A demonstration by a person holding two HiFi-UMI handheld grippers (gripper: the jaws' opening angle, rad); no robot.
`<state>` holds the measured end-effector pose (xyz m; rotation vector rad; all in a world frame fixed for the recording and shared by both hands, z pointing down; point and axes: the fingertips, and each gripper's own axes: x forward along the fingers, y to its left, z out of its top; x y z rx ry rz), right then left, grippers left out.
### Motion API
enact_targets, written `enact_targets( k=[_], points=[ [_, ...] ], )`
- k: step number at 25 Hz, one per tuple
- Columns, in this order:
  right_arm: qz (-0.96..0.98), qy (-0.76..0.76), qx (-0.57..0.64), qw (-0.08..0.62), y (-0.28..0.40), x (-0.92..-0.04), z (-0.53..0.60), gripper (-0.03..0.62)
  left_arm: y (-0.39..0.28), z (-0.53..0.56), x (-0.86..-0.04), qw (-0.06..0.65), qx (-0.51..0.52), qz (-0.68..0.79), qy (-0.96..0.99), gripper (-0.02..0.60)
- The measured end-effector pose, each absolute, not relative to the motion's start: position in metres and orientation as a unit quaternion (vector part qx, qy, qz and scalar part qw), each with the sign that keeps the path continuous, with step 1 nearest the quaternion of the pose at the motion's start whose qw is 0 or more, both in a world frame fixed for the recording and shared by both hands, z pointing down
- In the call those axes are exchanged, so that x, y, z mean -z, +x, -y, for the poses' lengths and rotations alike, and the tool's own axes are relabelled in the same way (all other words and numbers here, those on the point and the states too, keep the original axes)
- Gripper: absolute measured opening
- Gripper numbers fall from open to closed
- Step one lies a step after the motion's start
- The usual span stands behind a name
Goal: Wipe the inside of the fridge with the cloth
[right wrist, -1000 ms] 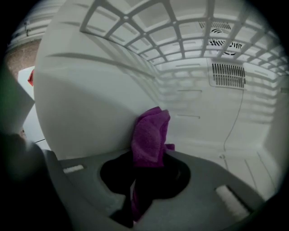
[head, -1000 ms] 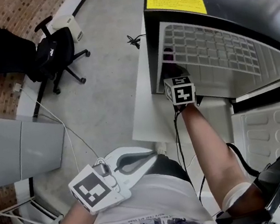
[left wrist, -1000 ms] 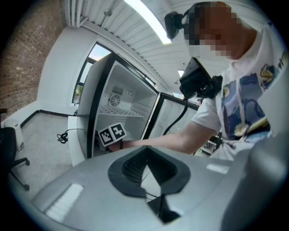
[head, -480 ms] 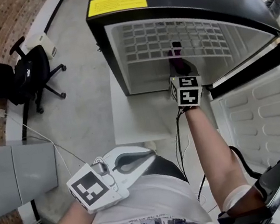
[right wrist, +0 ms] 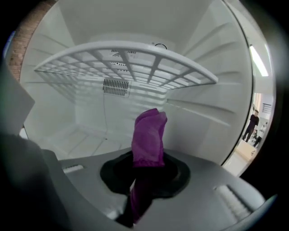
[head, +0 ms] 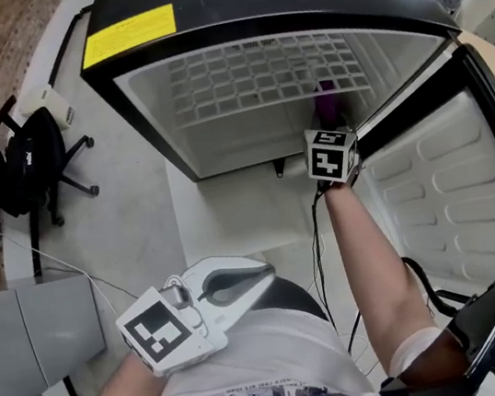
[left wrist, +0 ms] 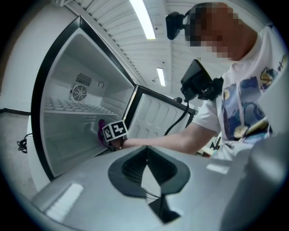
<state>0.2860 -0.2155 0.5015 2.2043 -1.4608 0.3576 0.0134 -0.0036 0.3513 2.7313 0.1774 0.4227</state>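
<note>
Swept the cloth [right wrist: 149, 135] across the fridge [head: 222, 154] toward its hinge side, right claw [right wrist: 143, 178] clenched on it, left claw [left wrist: 146, 173] closed and empty: wiping seemingly under way.

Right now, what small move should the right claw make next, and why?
Probably ease the right claw toward the fridge's side wall until the purple cloth presses on it. The claw is shut on the cloth, inside below the wire shelf, but the cloth's tip stands free, apparently touching no surface, so no wiping can start.
</note>
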Motion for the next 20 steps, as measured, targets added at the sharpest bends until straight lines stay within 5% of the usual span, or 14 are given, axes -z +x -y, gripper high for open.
enact_targets(
  k=[20],
  points=[
    [0.507,0.798,-0.175,0.274,0.285,-0.558,0.211,0.052,0.012,0.016,-0.358,0.199,-0.154,-0.03,0.967,0.006]
  ],
)
